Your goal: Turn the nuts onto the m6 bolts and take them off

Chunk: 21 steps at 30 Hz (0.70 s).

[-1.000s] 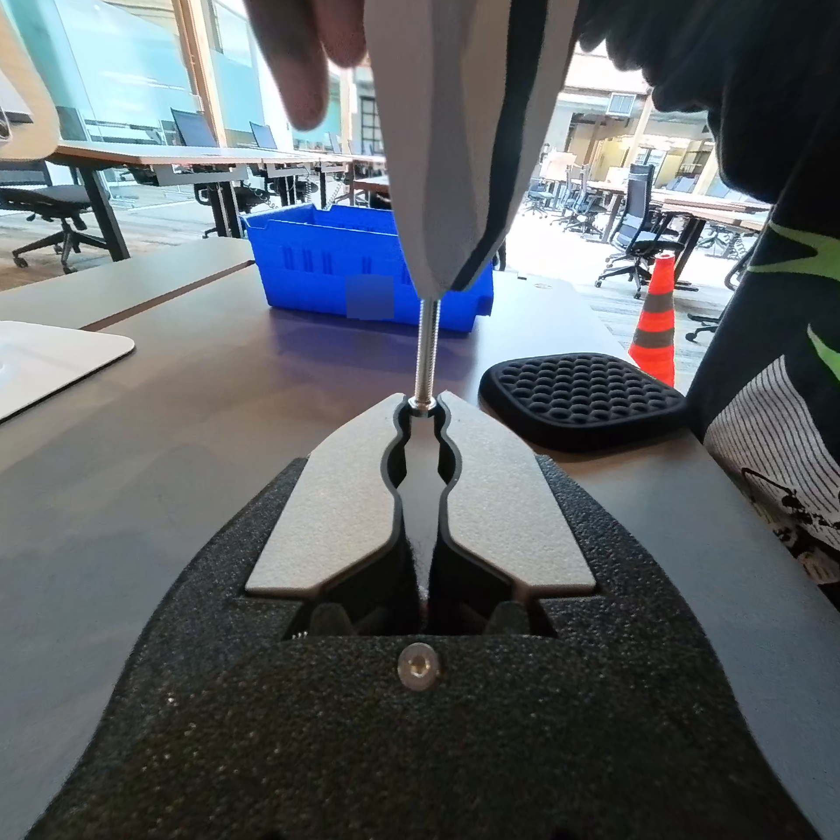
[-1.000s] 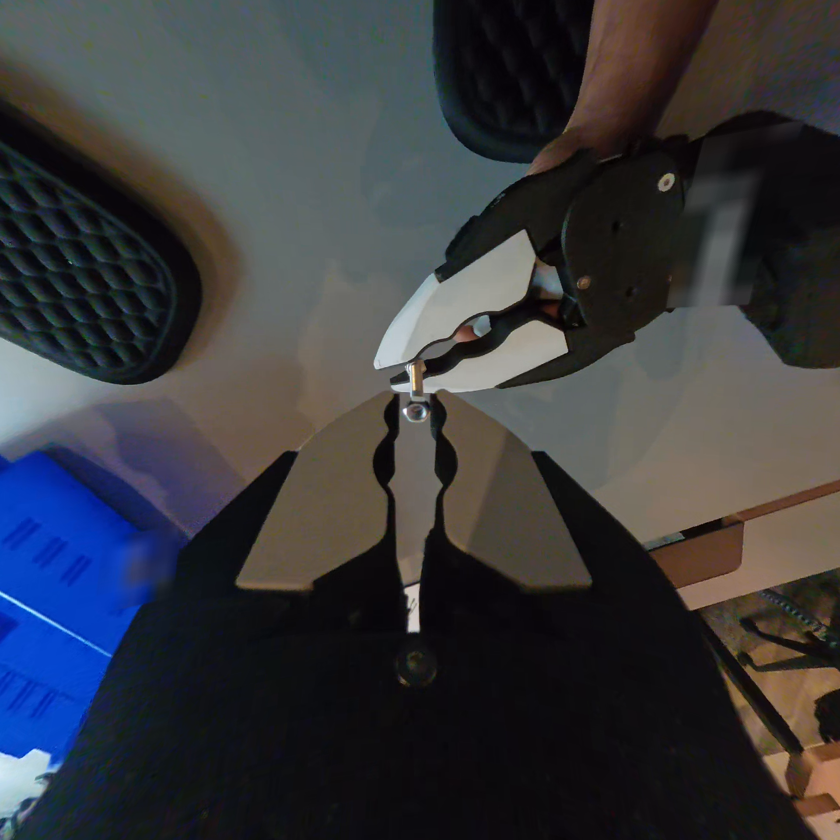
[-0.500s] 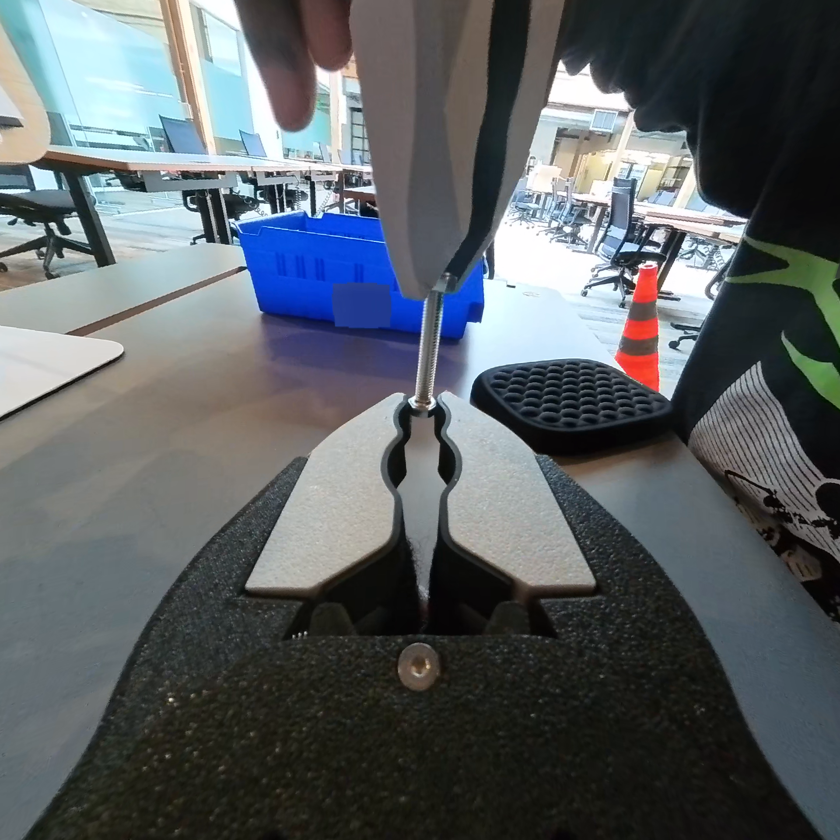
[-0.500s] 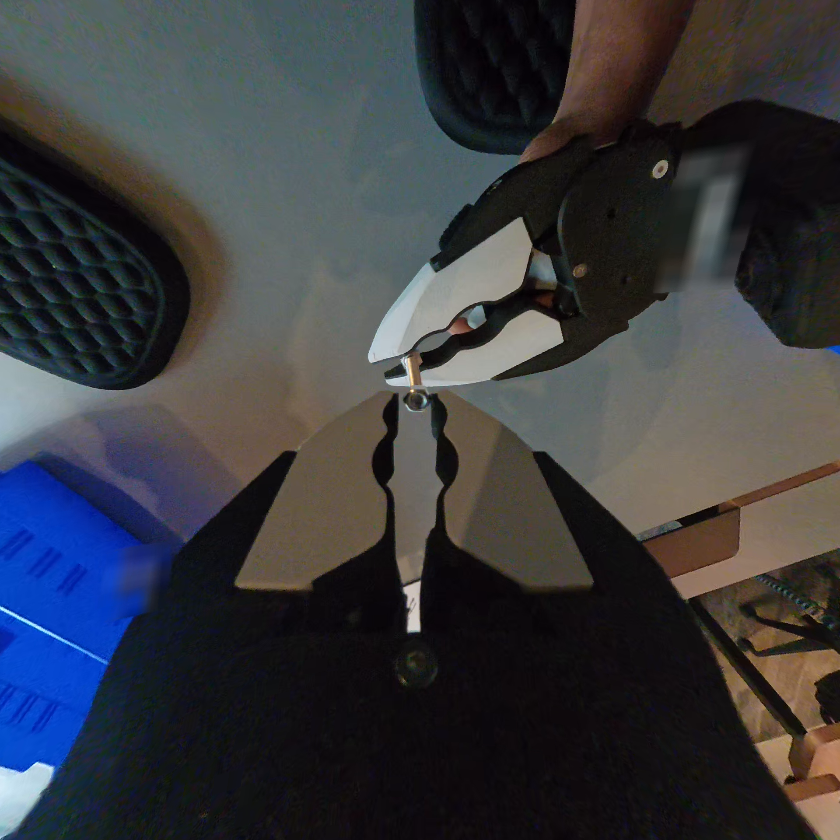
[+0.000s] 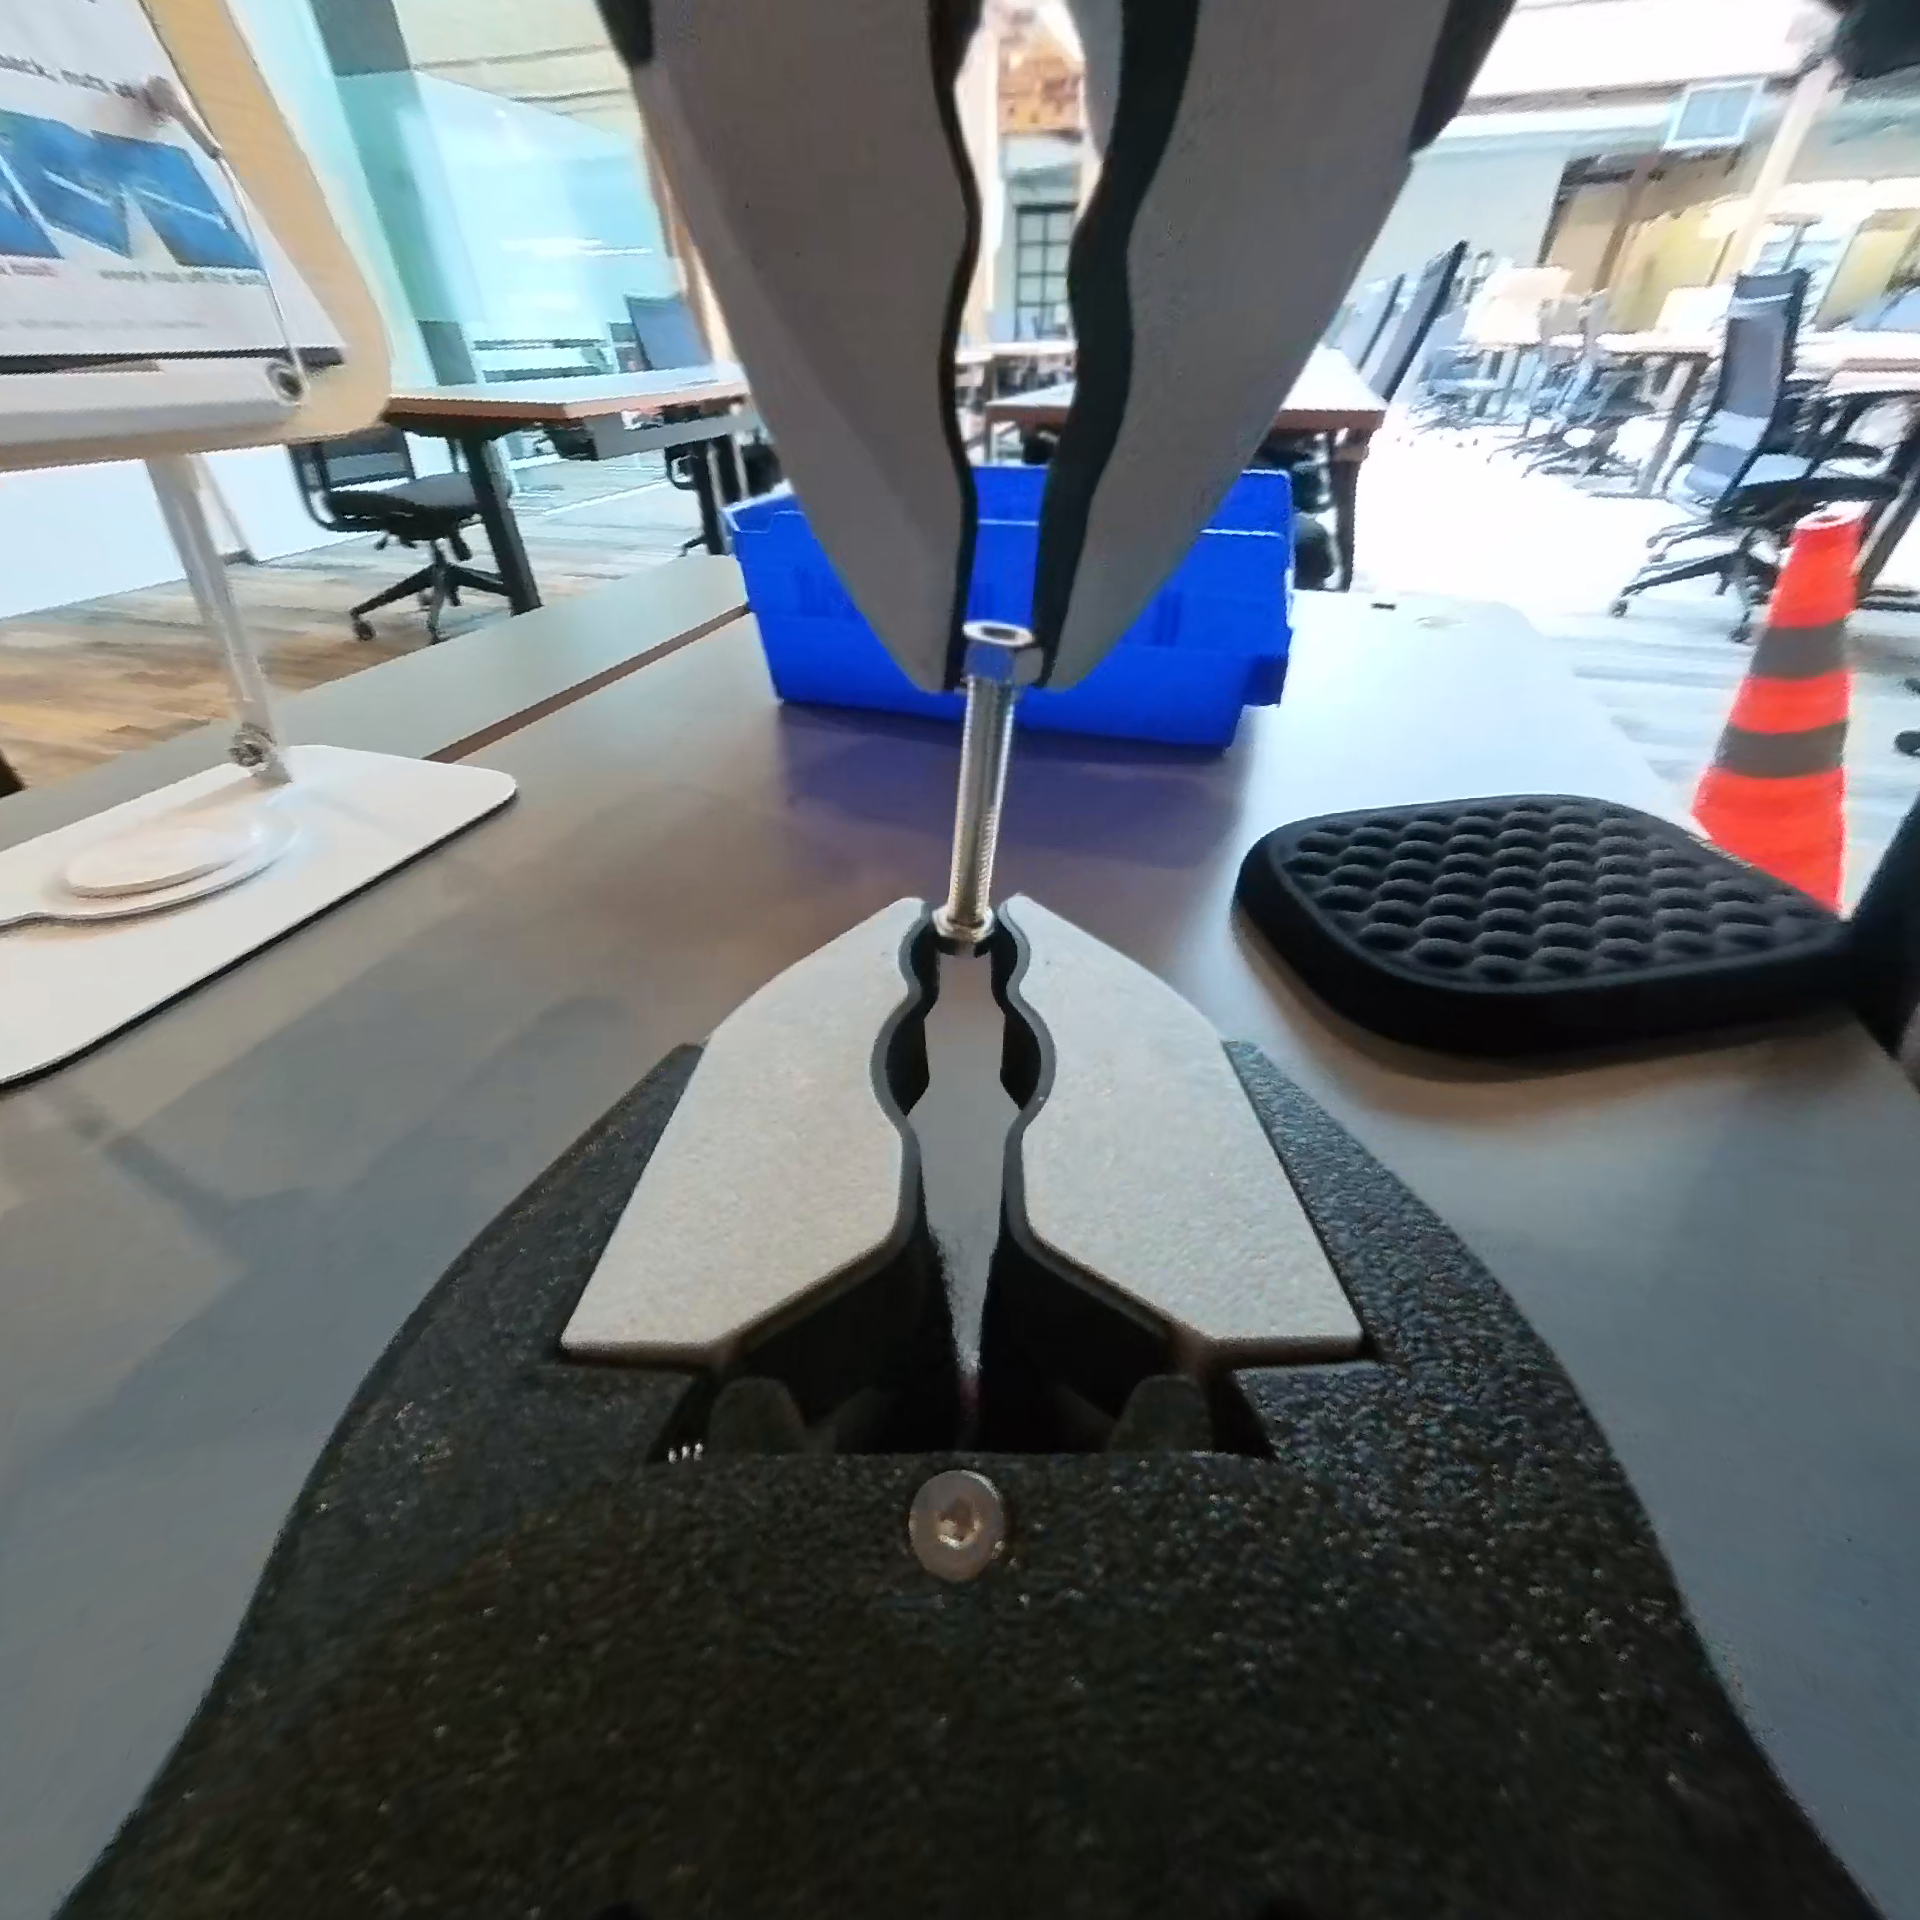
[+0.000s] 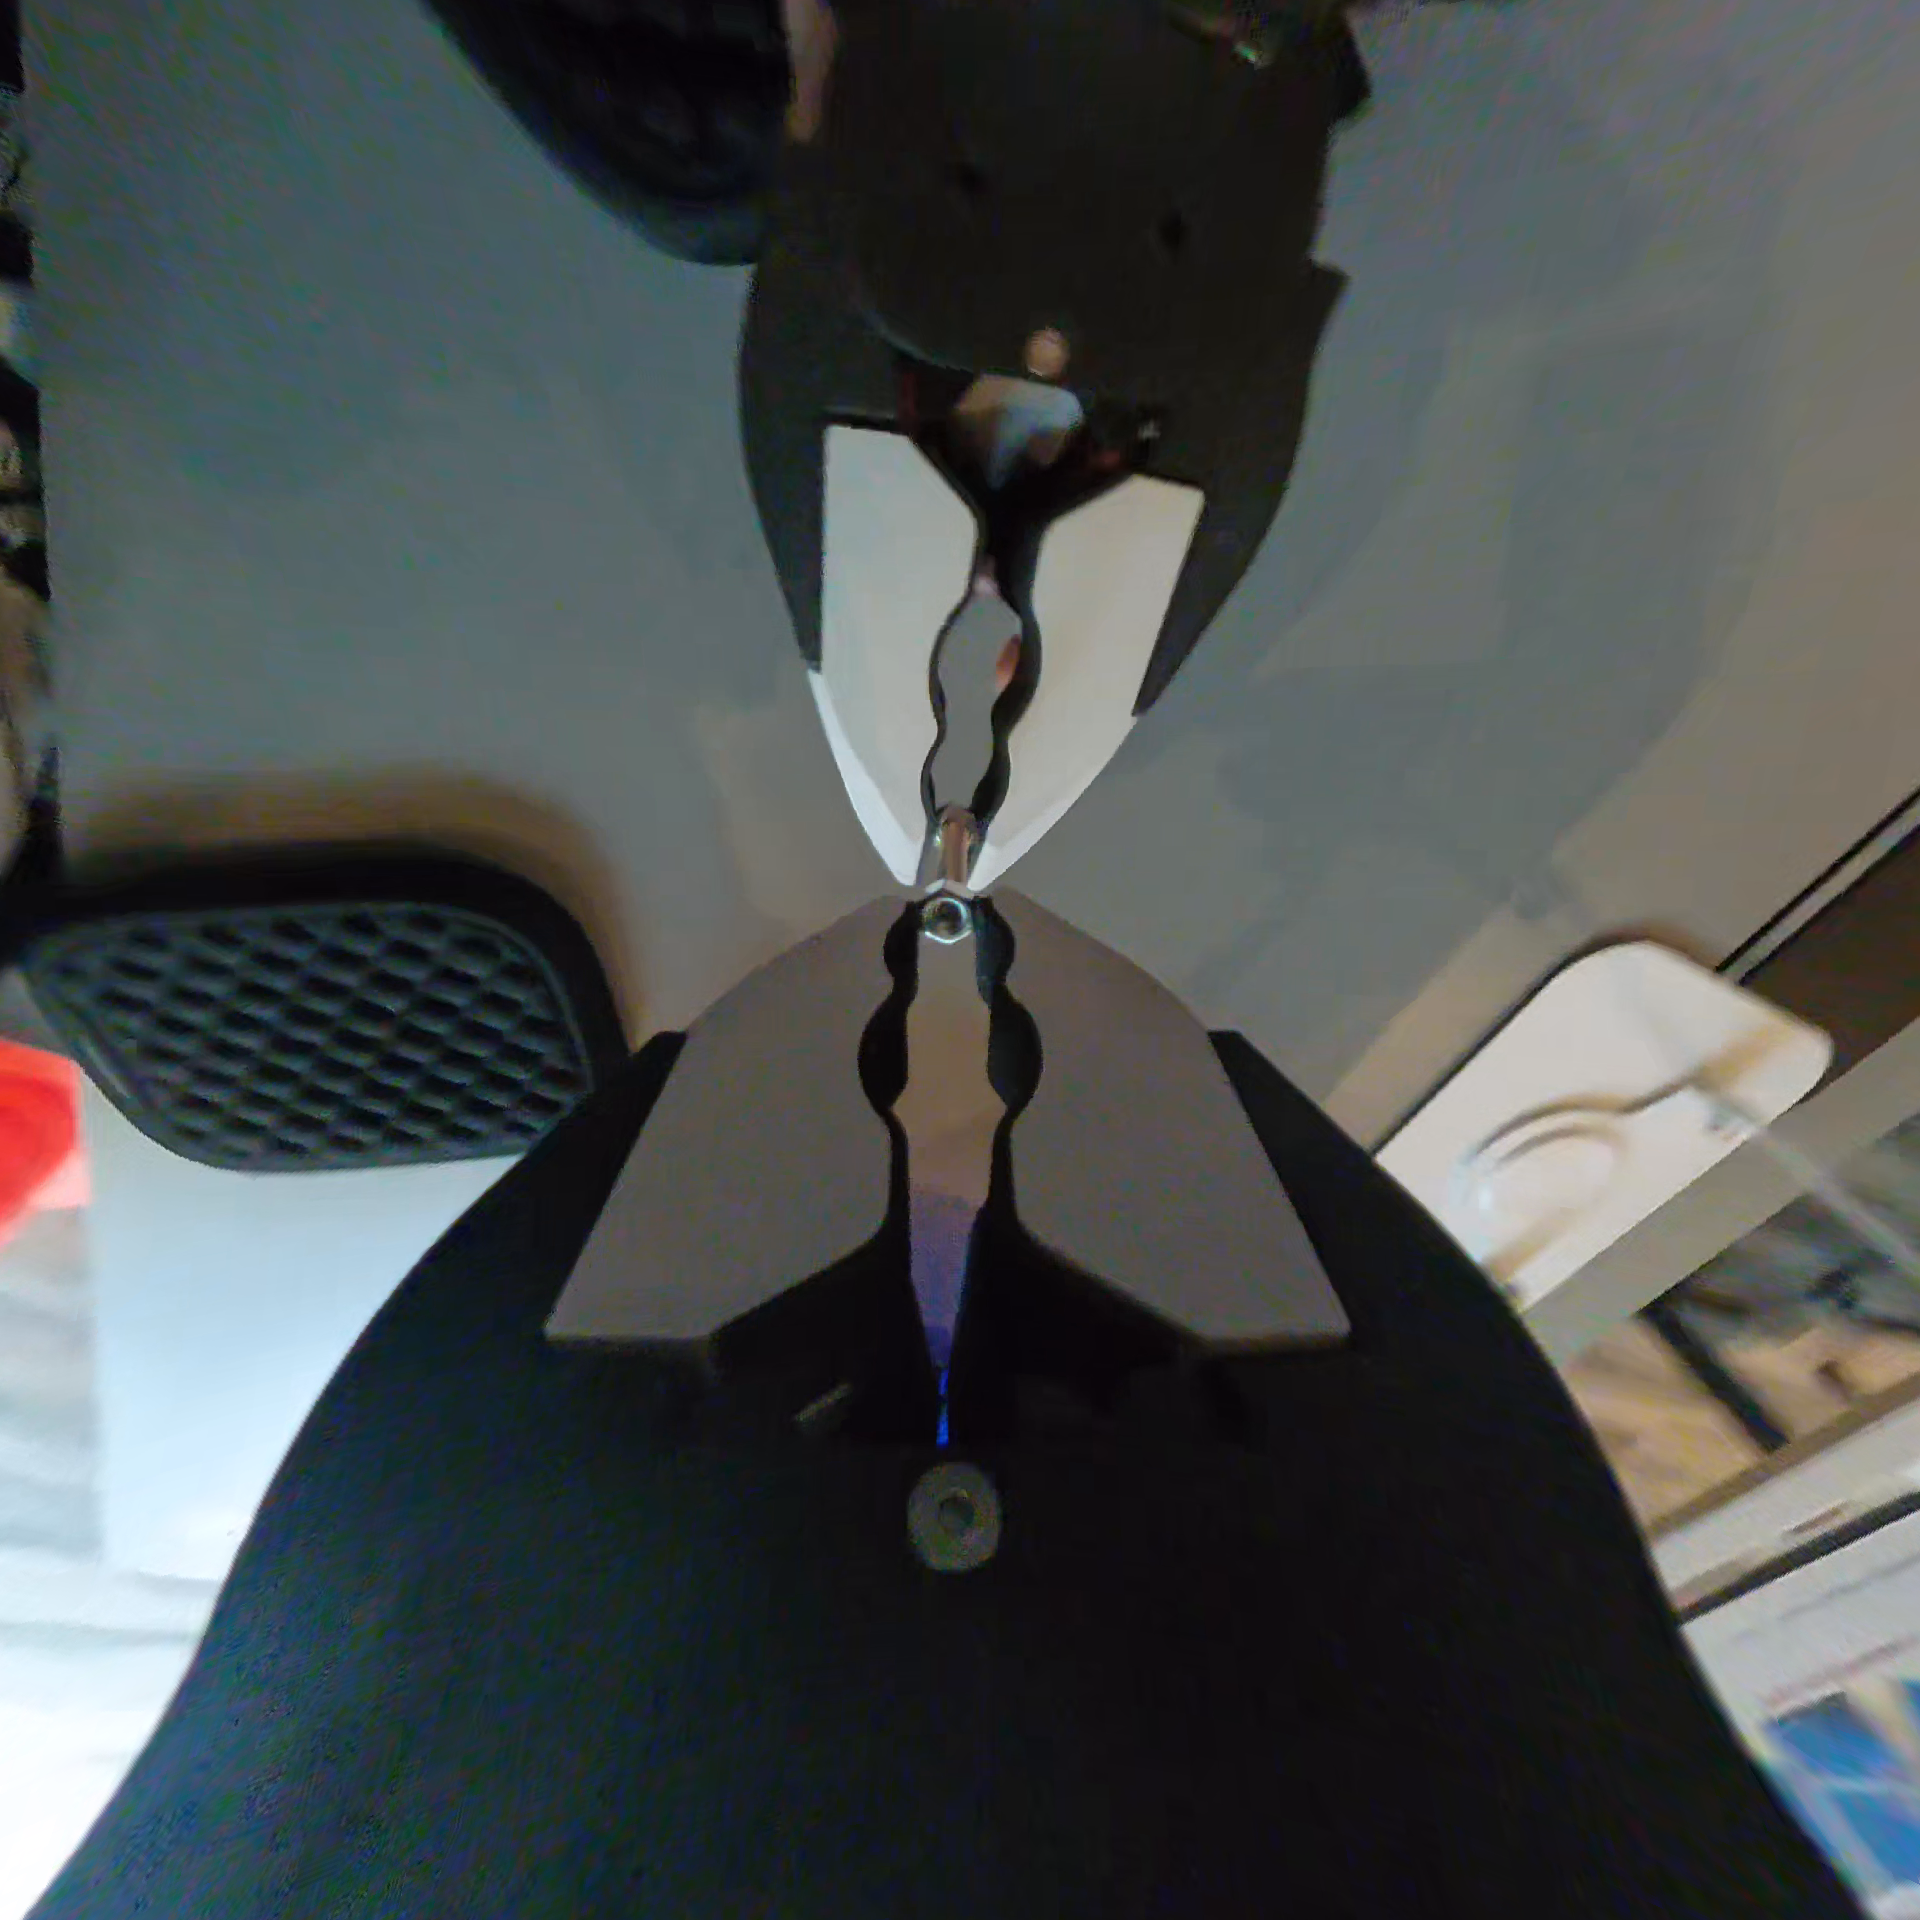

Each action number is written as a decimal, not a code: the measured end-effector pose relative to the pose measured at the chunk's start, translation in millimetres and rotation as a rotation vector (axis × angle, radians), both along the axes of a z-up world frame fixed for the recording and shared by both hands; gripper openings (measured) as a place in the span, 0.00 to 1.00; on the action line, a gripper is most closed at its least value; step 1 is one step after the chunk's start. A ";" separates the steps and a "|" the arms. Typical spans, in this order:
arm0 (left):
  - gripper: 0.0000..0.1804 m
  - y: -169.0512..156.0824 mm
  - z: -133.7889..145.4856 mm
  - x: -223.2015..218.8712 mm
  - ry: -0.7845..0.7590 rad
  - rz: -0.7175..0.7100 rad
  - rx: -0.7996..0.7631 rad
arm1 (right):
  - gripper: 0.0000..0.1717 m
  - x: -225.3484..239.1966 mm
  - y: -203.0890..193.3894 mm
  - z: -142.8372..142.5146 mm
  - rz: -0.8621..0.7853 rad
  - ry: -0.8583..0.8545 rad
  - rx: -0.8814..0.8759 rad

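Observation:
A silver bolt stands upright above the grey table. My left gripper is shut on the nut at the bolt's lower end. My right gripper comes down from above, shut on the bolt's socket head. In the right wrist view my right gripper grips that head end-on. The left gripper faces it from the top of the frame, its tips closed around the bolt's far end.
A blue bin stands behind the bolt. A black honeycomb pad lies to the right, and another shows in the right wrist view. A white stand base sits at the left. An orange cone stands off the table. The left gripper's tips are roughly 5 cm from the right gripper's.
My right gripper has turned about a quarter turn around the bolt's axis and its fingers have closed on the bolt head. My left gripper has kept its hold on the nut.

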State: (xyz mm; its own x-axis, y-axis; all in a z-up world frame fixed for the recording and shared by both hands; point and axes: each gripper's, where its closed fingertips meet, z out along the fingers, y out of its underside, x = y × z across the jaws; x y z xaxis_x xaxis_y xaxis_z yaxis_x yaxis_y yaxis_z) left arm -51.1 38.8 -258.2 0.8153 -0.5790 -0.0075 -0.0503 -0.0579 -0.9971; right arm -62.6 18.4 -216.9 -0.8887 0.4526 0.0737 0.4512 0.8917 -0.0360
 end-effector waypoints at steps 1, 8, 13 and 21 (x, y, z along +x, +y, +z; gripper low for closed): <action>0.05 0.8 -0.7 -0.6 0.009 0.013 -0.001 | 0.06 0.8 1.7 -0.7 -0.062 0.000 0.006; 0.05 -0.9 -3.0 3.7 0.015 -0.029 -0.021 | 0.18 1.4 0.0 0.5 0.081 0.043 0.006; 0.05 -2.8 -2.2 4.5 -0.018 -0.068 -0.038 | 0.19 2.9 -4.7 5.9 0.608 0.087 0.072; 0.05 -4.3 -1.7 5.1 -0.036 -0.093 -0.045 | 0.06 2.0 0.2 -2.4 0.719 0.036 0.087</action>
